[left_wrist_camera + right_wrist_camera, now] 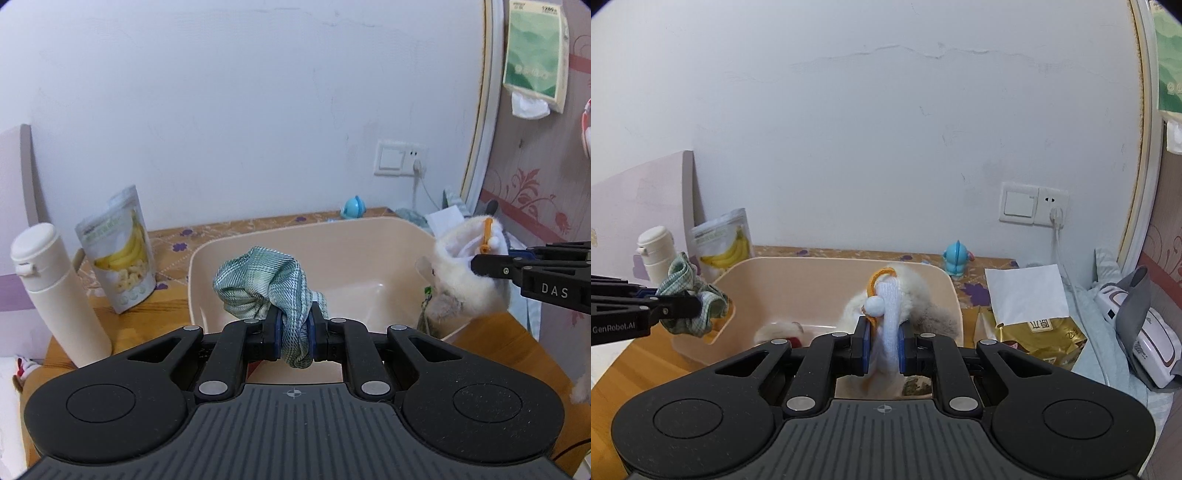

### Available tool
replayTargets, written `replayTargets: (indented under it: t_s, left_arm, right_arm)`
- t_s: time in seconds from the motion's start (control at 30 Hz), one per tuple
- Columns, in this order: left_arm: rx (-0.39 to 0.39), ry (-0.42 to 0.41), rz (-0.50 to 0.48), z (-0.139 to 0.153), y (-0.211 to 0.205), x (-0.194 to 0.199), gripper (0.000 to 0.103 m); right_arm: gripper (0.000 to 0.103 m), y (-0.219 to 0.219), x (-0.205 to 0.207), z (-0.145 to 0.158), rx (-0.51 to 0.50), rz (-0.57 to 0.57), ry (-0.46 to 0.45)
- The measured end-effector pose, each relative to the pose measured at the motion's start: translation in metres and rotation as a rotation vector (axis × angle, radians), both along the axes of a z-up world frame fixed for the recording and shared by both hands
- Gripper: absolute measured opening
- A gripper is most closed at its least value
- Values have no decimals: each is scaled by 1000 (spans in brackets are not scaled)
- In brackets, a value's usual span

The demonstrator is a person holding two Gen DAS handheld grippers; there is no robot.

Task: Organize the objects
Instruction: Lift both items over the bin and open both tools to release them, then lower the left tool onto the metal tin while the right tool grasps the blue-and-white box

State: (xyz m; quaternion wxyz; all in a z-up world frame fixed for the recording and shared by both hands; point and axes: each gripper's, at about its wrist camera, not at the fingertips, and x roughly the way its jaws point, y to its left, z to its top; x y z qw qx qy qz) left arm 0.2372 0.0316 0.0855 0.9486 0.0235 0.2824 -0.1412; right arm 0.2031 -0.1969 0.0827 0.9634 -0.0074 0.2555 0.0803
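Observation:
A beige plastic bin (354, 229) stands on the wooden table; it also shows in the right wrist view (812, 264). My left gripper (294, 334) is shut on a green plaid scrunchie (266, 286) and holds it above the bin's near rim; it also shows at the left of the right wrist view (692, 306). My right gripper (883, 341) is shut on a white fluffy plush toy (916, 295) by its white strap with an orange loop, over the bin's right side. The toy also shows in the left wrist view (461, 280).
A white bottle (55, 291) and a banana chip bag (118, 254) stand left of the bin. A blue figurine (956, 260), white paper (1027, 291), a gold bag (1038, 339) and a white device (1137, 332) lie to the right. Wall socket (1034, 203) behind.

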Motion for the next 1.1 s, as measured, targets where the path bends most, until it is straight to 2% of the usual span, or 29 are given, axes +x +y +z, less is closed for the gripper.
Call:
replayTargets:
  t_s: [0.37,0.63,0.7,0.73,0.77,0.8,0.9,0.93,1.0,1.07,1.1]
  left_arm:
    - [29,116,-3,-36,-15,37,13]
    - [36,140,9,-43,-15,39,14]
    - [29,147,14,-41,-14,38,29]
    - [23,149,15,-40,-13,37,34]
    - [18,147,18,-39,-12,36,44]
    - [14,142,23,-37,-12,34,50]
    - [7,124,35,-30,-9,26,57]
    - [6,118,39,-28,-8,24,58]
    - [4,106,46,-24,-6,18,62]
    - [1,95,51,-20,-3,11,65]
    - [0,90,53,-18,-2,7,67]
  right_arm:
    - [15,2,35,-27,-21,0,82]
    - [17,3,39,-35,-55,2,109]
    - [19,3,38,-35,-59,1,108]
    - [25,3,37,-34,-60,1,107]
    - [35,4,36,-33,-60,1,104]
    - [36,3,35,-32,-59,1,100]
    - [38,4,29,-27,-58,6,86]
    - [42,4,27,-25,-58,5,81]
    - [52,3,23,-21,-55,5,71]
    - [68,3,18,-17,-49,0,59]
    - [71,2,16,-16,-46,-1,53]
